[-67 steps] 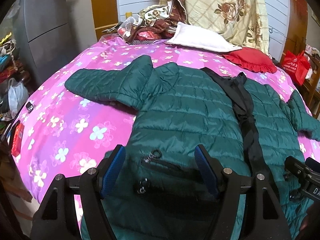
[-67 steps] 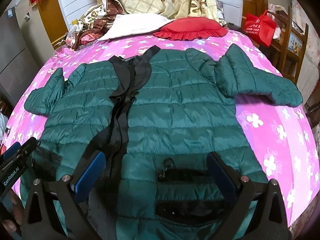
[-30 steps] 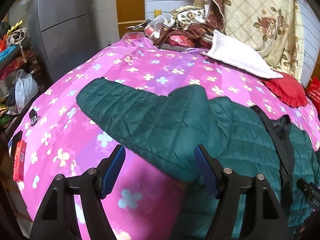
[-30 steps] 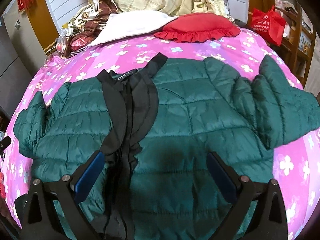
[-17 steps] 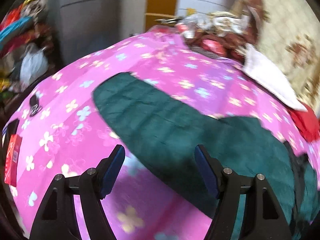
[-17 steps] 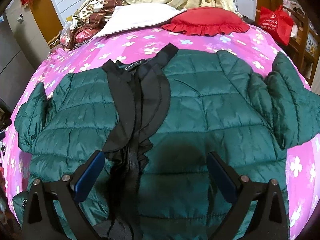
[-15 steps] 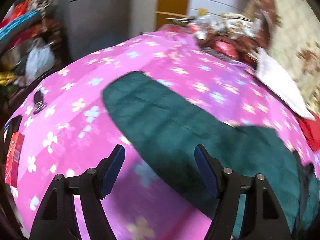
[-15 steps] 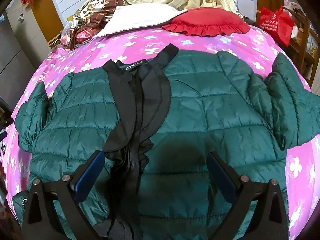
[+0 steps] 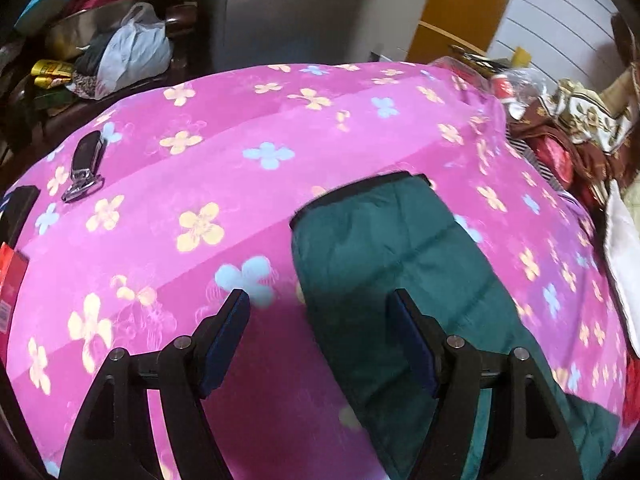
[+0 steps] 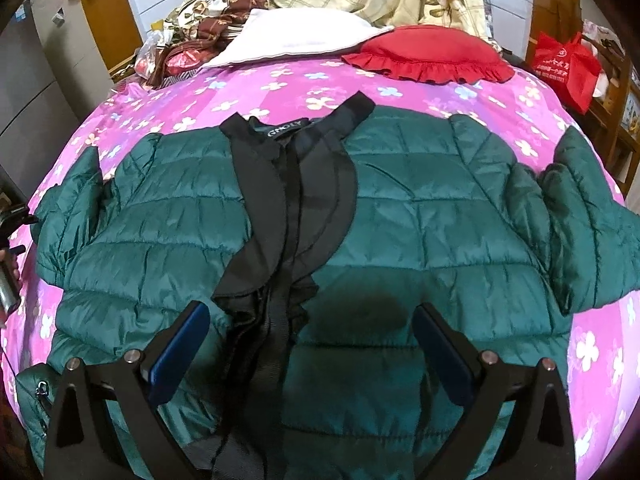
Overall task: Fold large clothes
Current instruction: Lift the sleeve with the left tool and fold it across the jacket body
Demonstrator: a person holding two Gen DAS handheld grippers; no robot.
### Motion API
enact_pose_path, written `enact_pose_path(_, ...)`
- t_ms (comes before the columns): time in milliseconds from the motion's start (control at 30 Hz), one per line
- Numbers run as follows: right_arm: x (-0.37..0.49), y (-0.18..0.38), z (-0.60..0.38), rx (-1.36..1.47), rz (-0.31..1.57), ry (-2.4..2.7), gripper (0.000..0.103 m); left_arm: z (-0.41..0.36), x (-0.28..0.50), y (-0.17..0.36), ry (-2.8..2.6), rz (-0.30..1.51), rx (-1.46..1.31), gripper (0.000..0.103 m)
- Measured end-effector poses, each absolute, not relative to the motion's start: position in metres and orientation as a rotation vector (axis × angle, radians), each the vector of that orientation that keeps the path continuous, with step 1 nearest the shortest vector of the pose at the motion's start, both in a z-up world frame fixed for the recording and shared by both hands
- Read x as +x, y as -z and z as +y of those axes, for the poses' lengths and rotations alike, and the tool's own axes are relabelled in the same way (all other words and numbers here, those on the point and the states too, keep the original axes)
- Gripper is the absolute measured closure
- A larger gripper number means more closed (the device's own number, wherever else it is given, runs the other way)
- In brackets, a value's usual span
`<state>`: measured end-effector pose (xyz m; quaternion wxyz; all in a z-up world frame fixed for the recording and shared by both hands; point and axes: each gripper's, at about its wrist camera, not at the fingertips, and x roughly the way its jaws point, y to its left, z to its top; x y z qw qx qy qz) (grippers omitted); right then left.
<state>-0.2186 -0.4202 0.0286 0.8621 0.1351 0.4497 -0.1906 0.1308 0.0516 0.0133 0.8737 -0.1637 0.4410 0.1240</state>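
A dark green quilted jacket (image 10: 420, 220) with a black collar and zip band (image 10: 296, 200) lies spread face up on a pink flowered bed sheet (image 10: 480, 104), both sleeves out to the sides. In the left wrist view its left sleeve (image 9: 384, 248) runs away from me, the black-edged cuff (image 9: 360, 188) at the far end. My left gripper (image 9: 320, 312) hovers open over the sleeve's near part, nothing between its blue pads. My right gripper (image 10: 310, 324) hangs open above the jacket's chest beside the zip, apart from the cloth.
A key fob (image 9: 86, 168) and a red packet (image 9: 12, 276) lie on the sheet's left edge. A white pillow (image 10: 296, 36), red frilled cushion (image 10: 432, 56) and piled bedding (image 10: 192, 40) sit at the bed's head. A red bag (image 10: 564, 68) stands at the right.
My left gripper has swung left and lower, from the jacket's shoulder out along the sleeve toward its cuff. The right gripper has barely shifted. The jacket lies as before.
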Motion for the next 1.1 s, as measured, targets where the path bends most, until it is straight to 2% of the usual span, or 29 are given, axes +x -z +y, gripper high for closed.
enact_pose_path(167,-0.216,-0.028,-0.417,0.284,0.94,0.389,0.0,0.05,0.143,-0.007,-0.242,0.929,-0.316,0.057)
enact_pose_path(233,-0.215,-0.027,-0.416,0.282,0.947,0.385,0.0,0.051,0.144,-0.006,-0.213,0.901,-0.331,0.066)
enact_pose_path(300,-0.214,-0.026,-0.416,0.284,0.947,0.385,0.0,0.05,0.146,-0.006,-0.168,0.889,-0.34,0.093)
enact_pose_path(367,-0.214,-0.026,-0.416,0.285,0.946,0.389,0.0,0.049,0.146,-0.008,-0.146,0.89,-0.344,0.103)
enact_pose_path(500,-0.215,-0.026,-0.415,0.288,0.945,0.393,0.0,0.046,0.13,-0.03,-0.095,0.859,-0.377,0.103)
enact_pose_path(833,-0.232,-0.043,-0.413,0.282,0.91,0.411,0.0,-0.007,0.048,-0.129,0.084,0.64,-0.161,0.103)
enact_pose_path(1100,-0.252,-0.05,-0.414,0.285,0.901,0.423,0.0,-0.068,-0.02,-0.172,0.237,0.579,-0.042,0.103)
